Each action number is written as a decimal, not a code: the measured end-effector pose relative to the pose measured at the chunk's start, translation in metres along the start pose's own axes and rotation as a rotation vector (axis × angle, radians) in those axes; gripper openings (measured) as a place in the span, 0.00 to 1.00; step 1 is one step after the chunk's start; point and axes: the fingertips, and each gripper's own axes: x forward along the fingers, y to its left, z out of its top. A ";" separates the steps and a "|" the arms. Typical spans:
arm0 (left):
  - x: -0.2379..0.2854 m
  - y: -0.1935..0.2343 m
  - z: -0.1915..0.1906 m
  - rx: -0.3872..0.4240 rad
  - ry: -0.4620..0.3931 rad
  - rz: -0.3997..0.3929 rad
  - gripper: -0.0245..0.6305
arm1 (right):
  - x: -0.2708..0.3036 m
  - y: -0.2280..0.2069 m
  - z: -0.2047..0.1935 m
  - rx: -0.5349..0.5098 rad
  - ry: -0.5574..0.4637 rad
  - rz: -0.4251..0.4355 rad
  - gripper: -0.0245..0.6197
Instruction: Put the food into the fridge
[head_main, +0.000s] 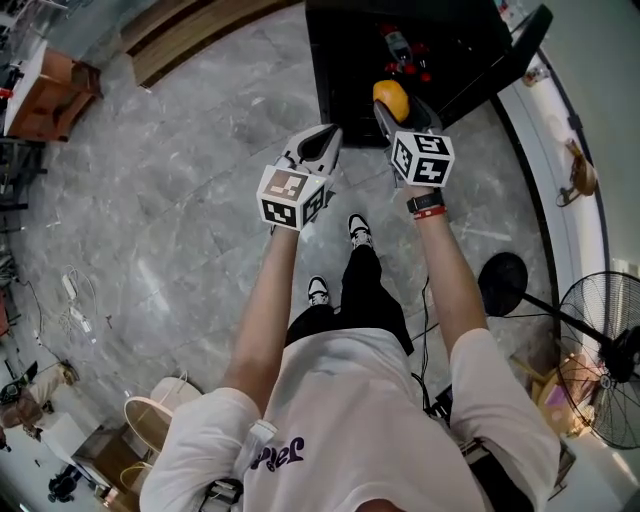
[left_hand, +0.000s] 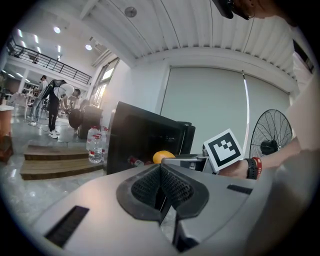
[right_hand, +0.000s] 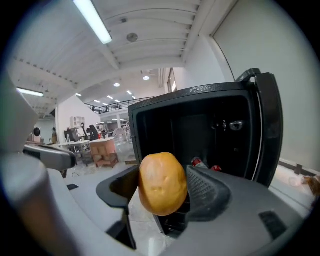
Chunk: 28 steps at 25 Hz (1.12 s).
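Observation:
My right gripper (right_hand: 161, 192) is shut on a yellow-orange potato-like food item (right_hand: 162, 183), held just in front of the open black fridge (right_hand: 200, 125). In the head view the food (head_main: 391, 100) shows at the fridge's (head_main: 350, 60) front edge, ahead of the right gripper (head_main: 398, 112). The fridge door (right_hand: 270, 125) stands open on the right. Red-capped bottles (right_hand: 202, 164) lie inside on the bottom. My left gripper (head_main: 322, 145) is beside the right one, shut and empty; its pads (left_hand: 162, 187) meet in the left gripper view, where the food (left_hand: 163, 156) appears beyond them.
A standing fan (head_main: 605, 360) and a round black base (head_main: 502, 283) are on the right by the white wall. A wooden step (left_hand: 60, 160) with water bottles (left_hand: 95, 145) lies left of the fridge. People stand far off at the left (left_hand: 52, 107). Grey stone floor (head_main: 180, 200) surrounds the person's feet.

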 end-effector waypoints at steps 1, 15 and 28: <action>0.002 0.002 0.001 0.002 -0.002 -0.001 0.07 | 0.006 -0.001 0.002 -0.030 0.001 0.012 0.52; 0.057 0.028 -0.013 0.024 0.006 -0.009 0.06 | 0.086 -0.024 0.002 -0.321 0.018 0.156 0.52; 0.101 0.060 -0.032 0.034 -0.017 -0.012 0.07 | 0.166 -0.028 -0.020 -0.534 0.010 0.290 0.52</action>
